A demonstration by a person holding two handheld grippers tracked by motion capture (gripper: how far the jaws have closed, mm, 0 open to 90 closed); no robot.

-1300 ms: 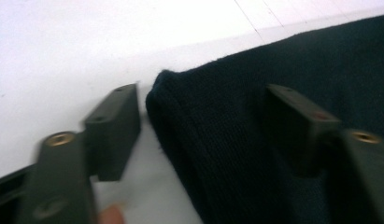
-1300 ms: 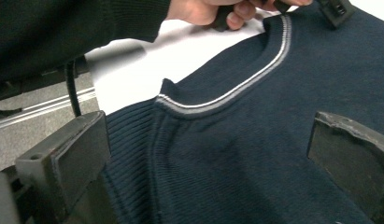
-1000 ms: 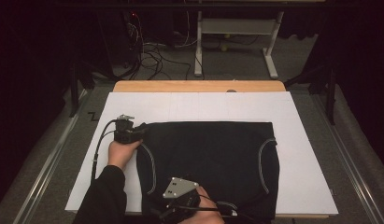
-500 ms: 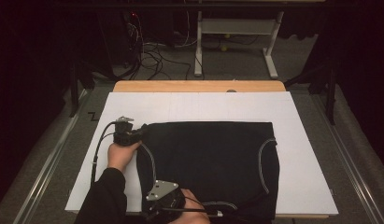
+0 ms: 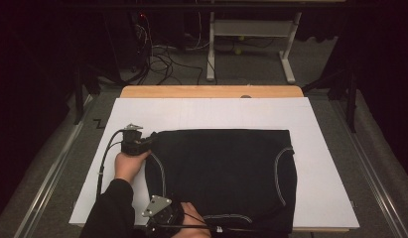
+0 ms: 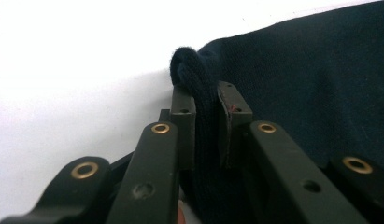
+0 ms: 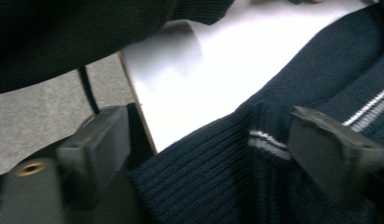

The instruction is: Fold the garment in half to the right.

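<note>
A dark navy garment (image 5: 226,173) with pale seam lines lies folded flat on a white board (image 5: 211,111). My left gripper (image 5: 148,143) is at the garment's far-left corner. In the left gripper view it (image 6: 206,100) is shut on a bunched fold of the knit cloth (image 6: 311,74). My right gripper (image 5: 162,219) is at the near-left corner under its grey plate. In the right gripper view it (image 7: 217,140) is open. Its jaws have just been closing, and the ribbed hem (image 7: 213,182) lies between them without the pads touching it.
The white board rests on a wooden table (image 5: 211,91). The person's dark sleeve (image 7: 87,28) crosses the top of the right gripper view, with the board's near corner (image 7: 147,112) and grey floor beside it. Cables and a table frame (image 5: 251,44) stand beyond.
The right gripper has slid left along the near edge to the garment's near-left corner. The left hand and its gripper have stayed in place at the far-left corner.
</note>
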